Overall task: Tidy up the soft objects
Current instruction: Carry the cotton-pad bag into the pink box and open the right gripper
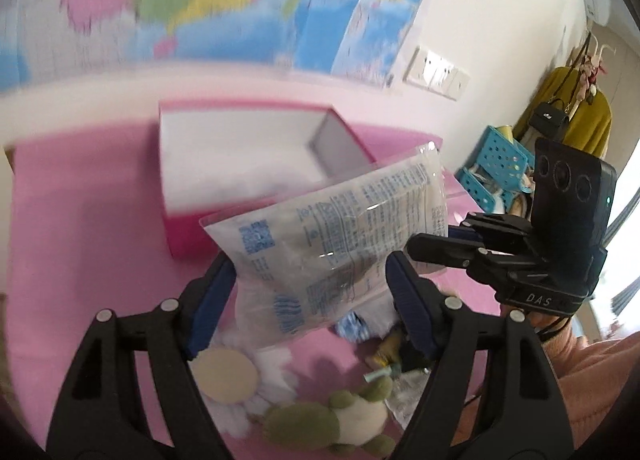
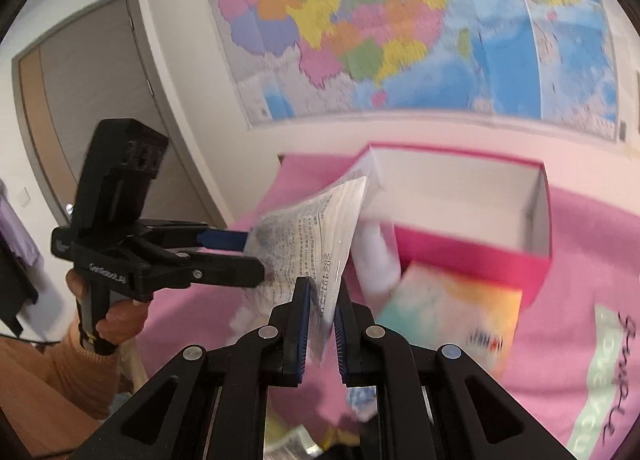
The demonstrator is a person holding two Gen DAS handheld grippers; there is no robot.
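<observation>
Plastic packet, clear with blue print, hung in the air just in front of the open pink box, over the pink sheet. Right tool was closed on the packet's edge, its blue pads nearly together on the film. Left tool stood wide open with the packet between its fingers, the near pad touching or almost touching it; I could not tell whether it gripped. Below lay a green and cream plush toy and a white fluffy item on the sheet.
</observation>
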